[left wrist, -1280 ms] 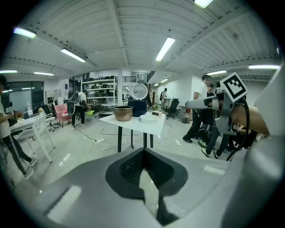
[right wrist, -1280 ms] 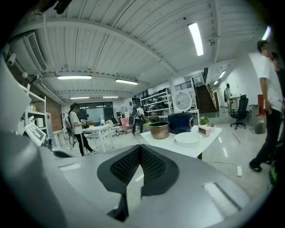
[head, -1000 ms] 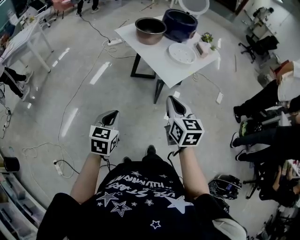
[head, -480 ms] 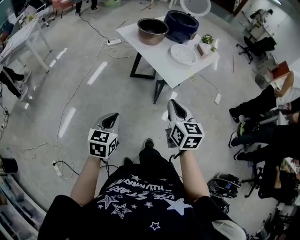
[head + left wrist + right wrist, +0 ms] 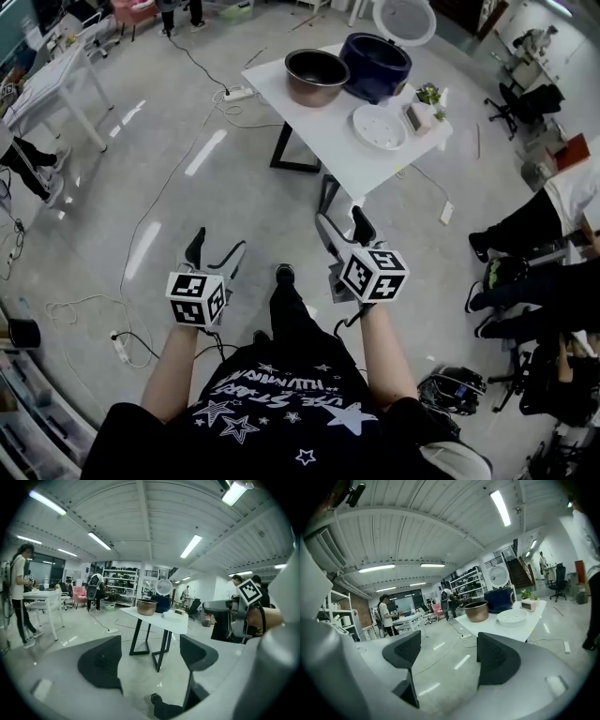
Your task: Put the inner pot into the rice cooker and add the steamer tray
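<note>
2 tongs held up, L tongs (image 5: pixel 216 251) & R tongs (image 5: pixel 343 228), both jaws apart, empty, well apart from table (image 5: pixel 323 131) w/ 1 inner pot (image 5: pixel 313 75), 1 rice cooker (image 5: pixel 375 66), 1 steamer tray (image 5: pixel 379 127)

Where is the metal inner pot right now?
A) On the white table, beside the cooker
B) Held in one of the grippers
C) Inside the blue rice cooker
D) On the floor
A: the inner pot stands on the white table next to the rice cooker, while the left gripper and right gripper are open, empty and well short of the table.
</note>
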### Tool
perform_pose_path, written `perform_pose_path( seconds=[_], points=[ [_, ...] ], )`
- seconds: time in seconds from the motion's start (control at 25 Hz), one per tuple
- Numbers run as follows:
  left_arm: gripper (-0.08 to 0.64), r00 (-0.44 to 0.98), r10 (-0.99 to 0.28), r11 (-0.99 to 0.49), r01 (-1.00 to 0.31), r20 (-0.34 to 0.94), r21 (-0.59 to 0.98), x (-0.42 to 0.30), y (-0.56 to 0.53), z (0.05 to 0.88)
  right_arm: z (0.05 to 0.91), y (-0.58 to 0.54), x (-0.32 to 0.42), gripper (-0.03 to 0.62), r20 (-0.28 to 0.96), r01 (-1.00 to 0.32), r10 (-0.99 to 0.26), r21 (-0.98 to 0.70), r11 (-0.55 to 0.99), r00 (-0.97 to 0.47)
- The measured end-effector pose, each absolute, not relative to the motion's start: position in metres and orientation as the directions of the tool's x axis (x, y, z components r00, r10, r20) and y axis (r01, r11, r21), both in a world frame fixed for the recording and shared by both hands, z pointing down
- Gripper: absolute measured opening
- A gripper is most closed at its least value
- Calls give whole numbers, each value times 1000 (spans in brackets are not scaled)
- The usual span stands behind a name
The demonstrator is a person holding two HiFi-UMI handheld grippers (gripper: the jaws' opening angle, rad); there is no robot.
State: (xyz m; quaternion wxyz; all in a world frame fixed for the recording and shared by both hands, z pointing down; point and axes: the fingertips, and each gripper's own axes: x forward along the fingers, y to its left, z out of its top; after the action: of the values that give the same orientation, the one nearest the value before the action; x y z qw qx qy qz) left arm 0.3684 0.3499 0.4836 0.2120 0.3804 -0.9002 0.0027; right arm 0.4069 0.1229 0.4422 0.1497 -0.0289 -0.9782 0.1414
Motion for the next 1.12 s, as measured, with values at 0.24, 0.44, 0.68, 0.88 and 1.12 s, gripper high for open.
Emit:
perform_pose_path(
  seconds=[0.24,0.44,0.68,0.88,1.12],
  points=[
    [396,-621,-660,728,-667,422,158,310,333,493,454,94,343,400,306,2,104,-315,949,-946],
    [396,-605,-669,716,-681,432,154,241,298,492,463,54,275,403,310,-22,99,-364,931,-946],
    [396,-585,-676,705,-691,448,161,158,243,487,470,0,193,402,336,-44,105,-407,912,-936],
    [396,-569,-681,696,-698,460,168,105,204,488,476,-32,140,402,349,-47,116,-423,905,-930],
    [396,-590,-668,712,-683,454,161,51,175,484,477,-67,93,402,349,-44,126,-439,897,-929]
  ],
)
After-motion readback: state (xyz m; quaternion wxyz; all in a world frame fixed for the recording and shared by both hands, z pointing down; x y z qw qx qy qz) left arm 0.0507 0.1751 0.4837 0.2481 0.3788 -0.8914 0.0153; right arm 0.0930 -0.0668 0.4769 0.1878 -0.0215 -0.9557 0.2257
